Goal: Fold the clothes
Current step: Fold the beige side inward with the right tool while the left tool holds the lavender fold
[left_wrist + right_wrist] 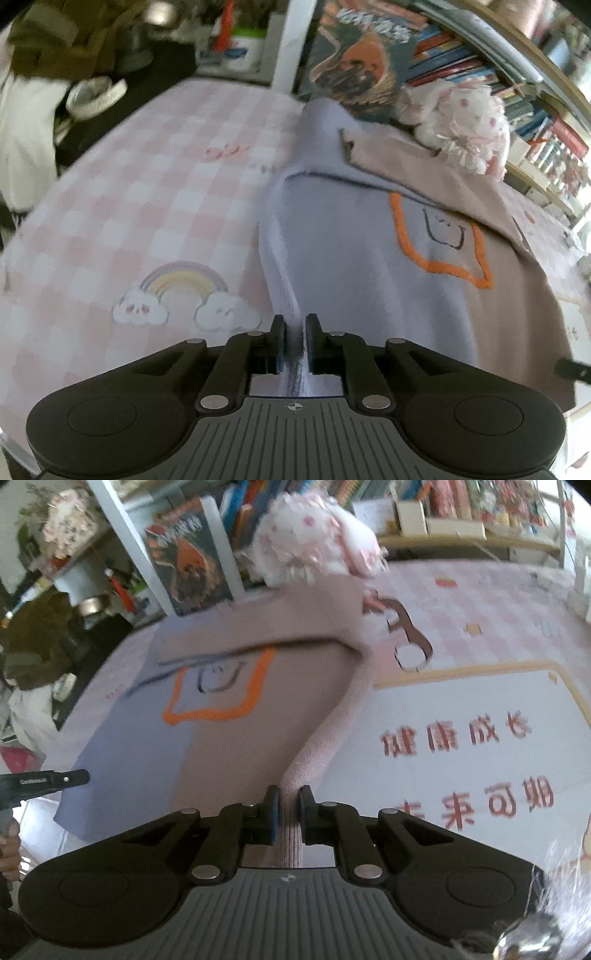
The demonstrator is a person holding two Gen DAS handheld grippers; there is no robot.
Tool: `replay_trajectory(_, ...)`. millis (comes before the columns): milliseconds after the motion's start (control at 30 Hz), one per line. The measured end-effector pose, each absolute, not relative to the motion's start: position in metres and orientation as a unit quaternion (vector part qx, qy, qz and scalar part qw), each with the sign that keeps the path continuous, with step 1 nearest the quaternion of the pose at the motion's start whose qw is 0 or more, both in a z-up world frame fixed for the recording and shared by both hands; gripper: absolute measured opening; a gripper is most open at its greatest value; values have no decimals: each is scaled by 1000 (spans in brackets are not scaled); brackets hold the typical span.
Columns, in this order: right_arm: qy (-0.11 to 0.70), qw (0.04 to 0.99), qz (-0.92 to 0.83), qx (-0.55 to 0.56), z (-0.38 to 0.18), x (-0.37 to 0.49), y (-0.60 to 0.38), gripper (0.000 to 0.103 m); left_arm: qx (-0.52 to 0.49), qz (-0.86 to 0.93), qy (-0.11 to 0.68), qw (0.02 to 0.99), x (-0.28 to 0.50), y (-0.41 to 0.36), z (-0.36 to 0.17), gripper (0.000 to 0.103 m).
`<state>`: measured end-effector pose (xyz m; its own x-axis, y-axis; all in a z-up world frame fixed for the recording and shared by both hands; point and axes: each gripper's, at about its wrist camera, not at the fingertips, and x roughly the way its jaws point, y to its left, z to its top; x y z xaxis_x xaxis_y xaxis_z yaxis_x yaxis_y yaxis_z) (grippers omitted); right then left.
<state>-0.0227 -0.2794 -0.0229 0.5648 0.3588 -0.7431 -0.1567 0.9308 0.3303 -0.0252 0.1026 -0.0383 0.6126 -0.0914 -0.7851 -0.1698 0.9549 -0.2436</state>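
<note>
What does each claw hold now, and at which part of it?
Both hold the sweater: the left claw is shut on its lavender edge, and the right claw on its pink edge.

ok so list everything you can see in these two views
two-tone knit sweater: 1, lavender and dusty pink with an orange outline patch, spread on the bed, near edge pinched at both corners
pink checked bed sheet: 1, pink and white with a rainbow print, under the sweater
fluffy plush toy: 1, white and pink, beyond the sweater
shelved books: many, mixed colours, behind the bed
left gripper: black, shut on the lavender edge
right gripper: black, shut on the pink edge
</note>
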Motion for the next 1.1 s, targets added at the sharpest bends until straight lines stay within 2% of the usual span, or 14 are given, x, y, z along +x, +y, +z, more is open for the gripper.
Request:
replay_trajectory(100,462,868,133,125,-31,-22,-282,18,-186,12,448,874,-27,112,-43,30)
replay_trajectory(233,476,857,124,151,-42,-19,-289,22,-198,9,443,874,-29,113,-46,31)
replay_trajectory(333,475,857,118,161,-46,-19,-291,19,-176,10,439,881,-27,107,-46,25)
replay_trajectory(367,476,857,117,158,-46,-19,-290,11,-168,11,439,882,-27,106,-46,13)
replay_trajectory(400,476,858,116,156,-46,-19,-290,10,-159,13,440,884,-26,104,-46,8)
replay_trajectory(1100,462,870,94,142,-32,-81,-339,8,-147,-29,448,881,-76,59,-42,5)
